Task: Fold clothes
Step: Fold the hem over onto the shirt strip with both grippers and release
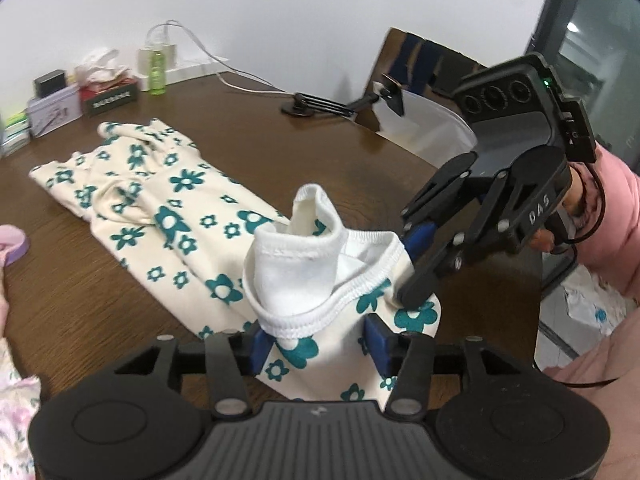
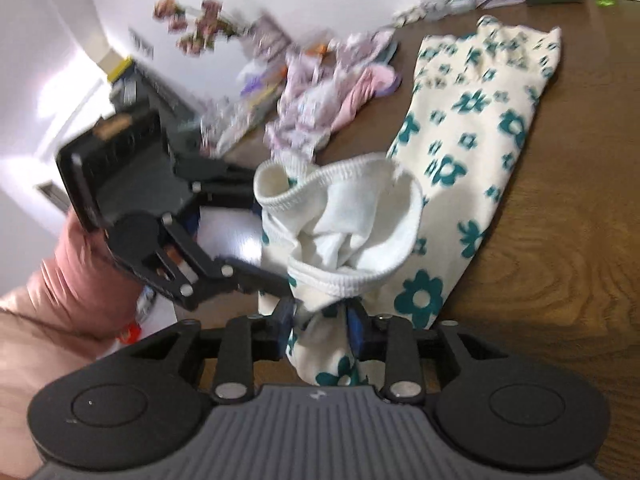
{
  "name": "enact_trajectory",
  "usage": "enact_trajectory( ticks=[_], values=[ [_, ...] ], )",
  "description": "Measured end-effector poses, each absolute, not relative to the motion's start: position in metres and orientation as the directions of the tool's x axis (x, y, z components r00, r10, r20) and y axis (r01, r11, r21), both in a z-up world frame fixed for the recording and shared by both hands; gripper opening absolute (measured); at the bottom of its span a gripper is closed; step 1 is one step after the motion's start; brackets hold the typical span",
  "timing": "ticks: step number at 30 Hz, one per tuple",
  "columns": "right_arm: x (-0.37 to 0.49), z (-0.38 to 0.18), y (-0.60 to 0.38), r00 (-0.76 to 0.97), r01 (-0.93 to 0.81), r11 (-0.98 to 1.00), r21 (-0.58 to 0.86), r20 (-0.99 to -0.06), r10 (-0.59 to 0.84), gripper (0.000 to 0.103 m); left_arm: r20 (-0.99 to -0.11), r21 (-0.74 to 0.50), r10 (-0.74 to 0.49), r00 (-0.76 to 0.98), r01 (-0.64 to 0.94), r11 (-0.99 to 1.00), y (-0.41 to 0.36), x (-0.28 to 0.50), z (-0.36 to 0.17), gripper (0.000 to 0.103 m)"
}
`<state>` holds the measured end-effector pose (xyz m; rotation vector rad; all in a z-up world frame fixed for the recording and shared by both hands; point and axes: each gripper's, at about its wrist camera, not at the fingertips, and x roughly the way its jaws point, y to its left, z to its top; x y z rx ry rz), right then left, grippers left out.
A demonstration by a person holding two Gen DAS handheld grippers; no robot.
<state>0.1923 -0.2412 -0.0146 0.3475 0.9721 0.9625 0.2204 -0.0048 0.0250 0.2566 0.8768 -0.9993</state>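
The flowered garment lies stretched along the wooden table, its cuffed near end lifted, pinched by both the left gripper and right gripper; carry both together, level, toward the far end

cream floral garment with teal flowers, stretched long across the brown table, far end rumpled flat, near waistband end raised off it, bunched, white ribbed edge gaping open
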Motion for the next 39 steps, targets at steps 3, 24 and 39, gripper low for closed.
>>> enact_trajectory(
  ticks=[3,24,39],
  values=[
    [0.199,-0.018,-0.244,0.239,-0.504,0.575,0.644,-0.536,0.810,0.030,-0.732,-0.208,-0.631,0.257,0.797,0.566,-0.002,0.219,0.024,0.037],
    [0.187,-0.034,-0.234,0.363,-0.390,0.722,0.572,-0.625,0.691,0.017,-0.700,-0.270,-0.629,0.337,0.691,0.671,0.008,0.212,0.017,0.032],
    [0.178,-0.030,-0.226,0.408,-0.383,0.774,0.504,-0.659,0.632,0.018,-0.723,-0.225,-0.558,0.407,0.625,0.748,0.008,0.200,0.013,0.014]
  ],
)
